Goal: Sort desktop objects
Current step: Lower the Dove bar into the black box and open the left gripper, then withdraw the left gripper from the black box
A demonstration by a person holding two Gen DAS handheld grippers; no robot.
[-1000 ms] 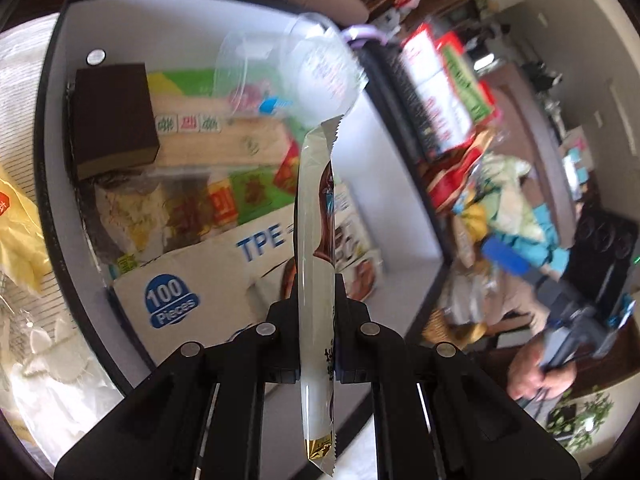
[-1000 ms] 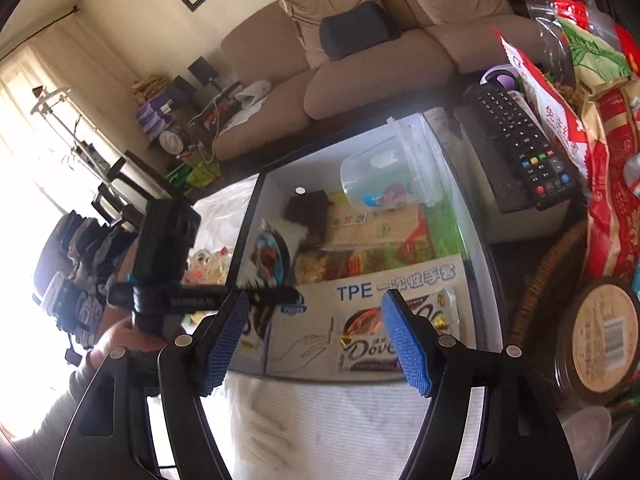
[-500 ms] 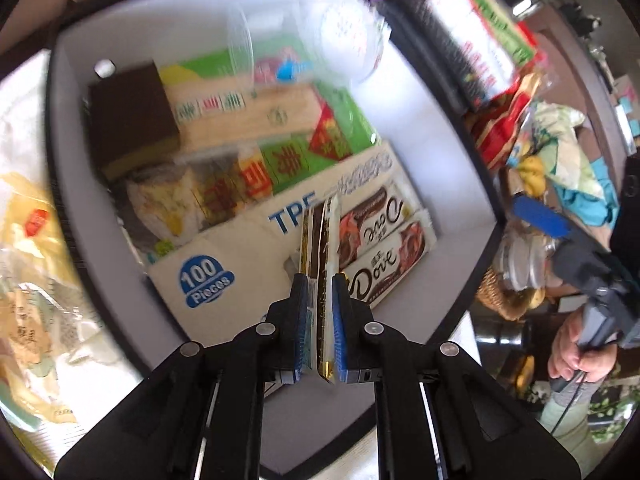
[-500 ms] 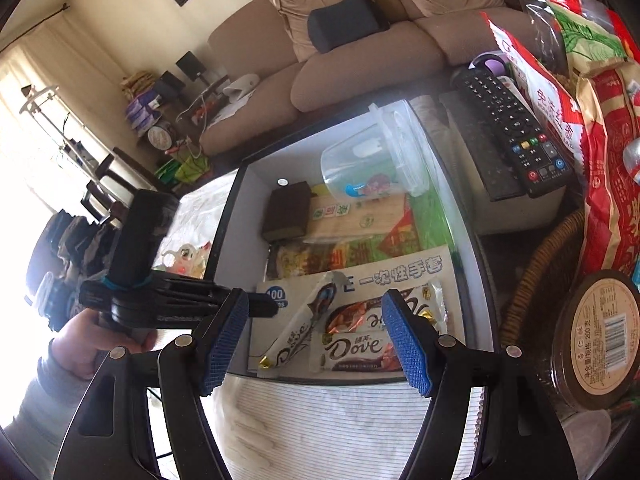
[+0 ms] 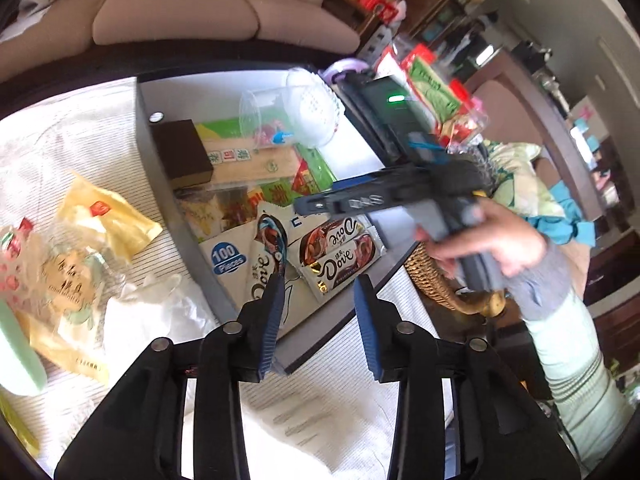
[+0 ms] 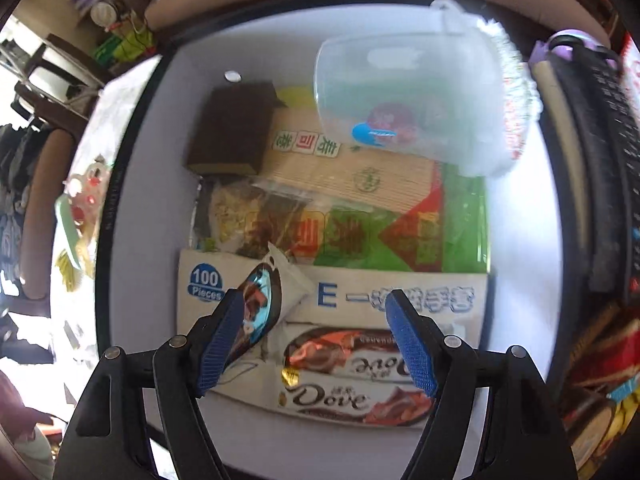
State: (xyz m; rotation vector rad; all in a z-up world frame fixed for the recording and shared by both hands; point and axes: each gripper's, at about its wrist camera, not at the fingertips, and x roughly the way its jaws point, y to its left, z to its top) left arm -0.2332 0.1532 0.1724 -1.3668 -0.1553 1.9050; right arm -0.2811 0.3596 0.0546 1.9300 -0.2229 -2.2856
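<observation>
Released from the left gripper (image 5: 320,300), which has pulled back with fingers spread wide and empty, the third Dove bar (image 5: 266,258) now lies in the white box (image 5: 180,208), just ahead of the left finger and leaning on the glove carton (image 5: 226,258). Two more Dove bars (image 5: 340,254) lie side by side ahead of the right finger. Above the box, the right gripper (image 6: 316,338) hangs with fingers wide, nothing between them, the pair of bars (image 6: 352,376) just beyond the tips.

White Dove chocolate bar (image 5: 267,256) lying flat in storage box (image 5: 168,184), beside two brown Dove bars (image 6: 352,376)
</observation>
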